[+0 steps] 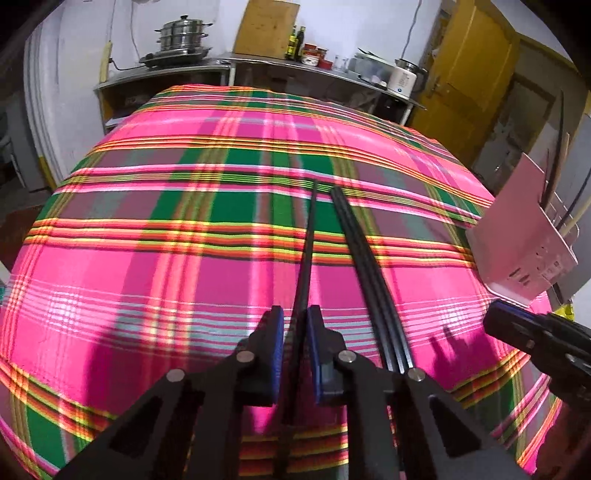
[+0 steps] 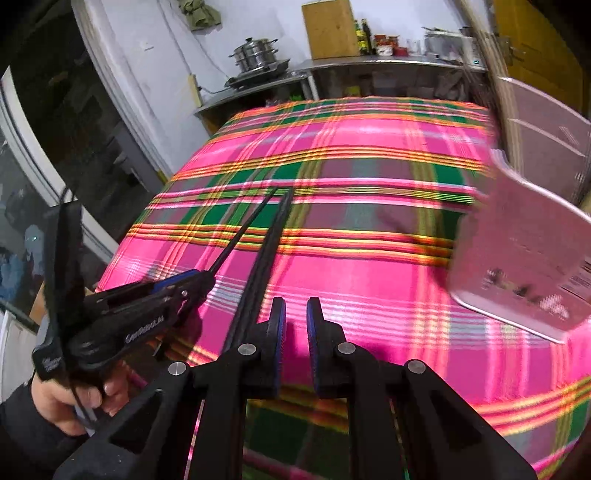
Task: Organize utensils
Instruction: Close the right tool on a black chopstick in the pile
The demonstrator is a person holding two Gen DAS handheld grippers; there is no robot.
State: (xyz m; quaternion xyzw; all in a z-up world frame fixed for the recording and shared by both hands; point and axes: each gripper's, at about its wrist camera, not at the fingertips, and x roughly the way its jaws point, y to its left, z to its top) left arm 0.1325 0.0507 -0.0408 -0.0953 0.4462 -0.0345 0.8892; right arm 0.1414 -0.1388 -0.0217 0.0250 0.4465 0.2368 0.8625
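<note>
My left gripper (image 1: 295,325) is shut on one black chopstick (image 1: 308,240) that points away over the pink plaid tablecloth (image 1: 166,277). Two more black chopsticks (image 1: 369,273) lie side by side on the cloth just right of it. In the right wrist view the left gripper (image 2: 199,277) holds its chopstick (image 2: 245,230) at the left, and the lying pair (image 2: 264,254) runs beside my right gripper (image 2: 295,317), which is open with a narrow gap and empty. A pink utensil holder (image 1: 524,240) with several utensils stands at the right; it also shows blurred in the right wrist view (image 2: 524,251).
A steel counter (image 1: 258,66) behind the table carries a steamer pot (image 1: 183,37), bottles, jars and a kettle (image 1: 404,75). A wooden board (image 1: 267,27) leans on the wall. A yellow door (image 1: 469,74) is at the right. The right gripper (image 1: 517,325) shows at the left wrist view's right edge.
</note>
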